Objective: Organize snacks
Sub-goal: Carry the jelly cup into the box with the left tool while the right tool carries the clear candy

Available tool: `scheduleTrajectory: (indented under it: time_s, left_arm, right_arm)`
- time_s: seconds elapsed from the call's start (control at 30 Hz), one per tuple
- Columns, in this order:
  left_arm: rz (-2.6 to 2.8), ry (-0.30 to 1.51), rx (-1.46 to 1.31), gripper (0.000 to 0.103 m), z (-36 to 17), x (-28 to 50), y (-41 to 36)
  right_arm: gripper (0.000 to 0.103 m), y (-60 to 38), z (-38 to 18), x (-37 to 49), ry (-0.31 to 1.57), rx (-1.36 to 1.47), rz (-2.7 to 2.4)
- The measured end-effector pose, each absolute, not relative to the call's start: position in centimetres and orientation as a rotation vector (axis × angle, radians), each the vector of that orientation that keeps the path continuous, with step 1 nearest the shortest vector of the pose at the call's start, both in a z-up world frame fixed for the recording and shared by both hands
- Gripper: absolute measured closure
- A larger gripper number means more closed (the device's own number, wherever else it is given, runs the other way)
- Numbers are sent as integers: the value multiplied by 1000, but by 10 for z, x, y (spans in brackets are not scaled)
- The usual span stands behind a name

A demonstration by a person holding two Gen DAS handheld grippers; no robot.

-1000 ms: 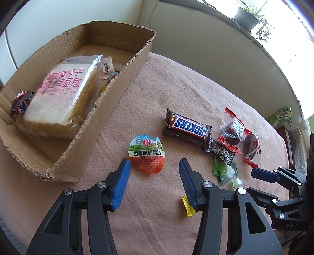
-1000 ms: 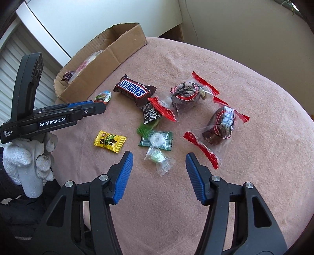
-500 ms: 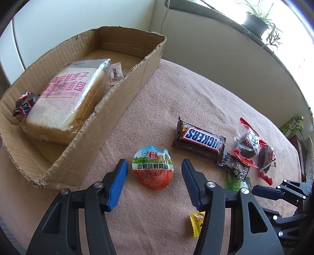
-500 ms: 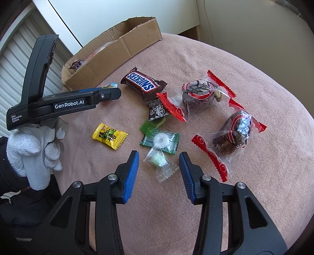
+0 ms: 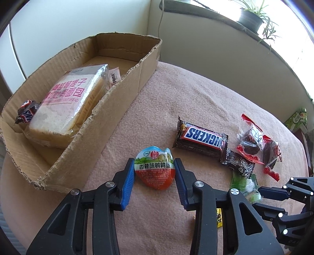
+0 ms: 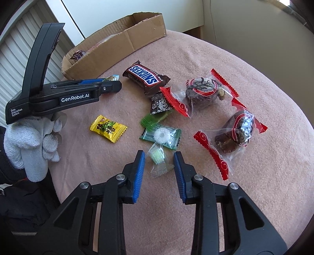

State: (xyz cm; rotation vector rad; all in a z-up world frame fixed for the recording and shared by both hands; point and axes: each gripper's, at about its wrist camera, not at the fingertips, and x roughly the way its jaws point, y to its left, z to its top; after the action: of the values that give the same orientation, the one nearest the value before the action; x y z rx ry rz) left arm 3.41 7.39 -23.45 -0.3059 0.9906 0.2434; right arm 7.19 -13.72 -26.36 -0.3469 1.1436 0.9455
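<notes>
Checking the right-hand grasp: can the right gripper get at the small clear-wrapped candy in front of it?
Probably yes. The clear-wrapped candy lies between the closing jaws of the right gripper, nothing on top of it; only the green mint packet touches its far end.

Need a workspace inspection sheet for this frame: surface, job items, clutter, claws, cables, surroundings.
Surface: pink cloth over table.
Job's things: cardboard box holds toast bread; Snickers bar, yellow candy, red-wrapped sweets loose on cloth.
Clutter: nothing seen.
Claws: left claw closing, pads touching the egg snack pack; right claw closing around clear candy, gaps remain.
Cables: thin wire on wall.
Surroundings: potted plant on sill.
</notes>
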Motion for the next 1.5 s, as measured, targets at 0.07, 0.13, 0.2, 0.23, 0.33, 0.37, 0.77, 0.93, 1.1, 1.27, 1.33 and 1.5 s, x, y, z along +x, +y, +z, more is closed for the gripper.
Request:
scheduleTrajectory:
  time_s: [0.07,0.13,0.2,0.23,0.33,0.37,0.77,0.93,1.1,1.27,1.33,1.5]
  left_arm:
    - [237,987,-312,66,-232,33,74]
    - [231,986,-314,66,-228,31,73]
    - [227,986,-316,66,-223,29,72]
    - [222,985,-320,66,-221,29,75]
    - [207,981,-320,66,-210,27,76]
    - [199,979,-320,66,-206,26,77]
    - [116,949,-319,66,-149,29,108]
    - [101,939,-322,66,-135,32,131]
    - [104,939,-328,66,-132,40,157]
    - [124,934,-344,66,-130,49,184]
    - [133,929,-362,66,-129,53,196]
    - [155,930,-381,66,-130,63,219]
  right_arm:
    - [74,-138,-263,72,1145,-337,944]
    - [74,-140,-262,71,1143,-333,940]
    - [75,-141,-260,72,1144,-327,935]
    - [75,-142,-259,72,1145,-322,931]
    - [75,-145,-252,74,1143,-302,919]
    - [75,-146,-249,74,1144,-293,914]
    - [75,-116,-188,88,1085,-238,868]
    - [75,-86,-164,100,1050,-233,870]
    - [75,-51,-151,113,1020,-231,878]
    - [75,-13,-146,125,1012,-214,887]
    - [75,2,-145,129,1009,-222,892]
    - [75,33,-147,140,1010,-230,896]
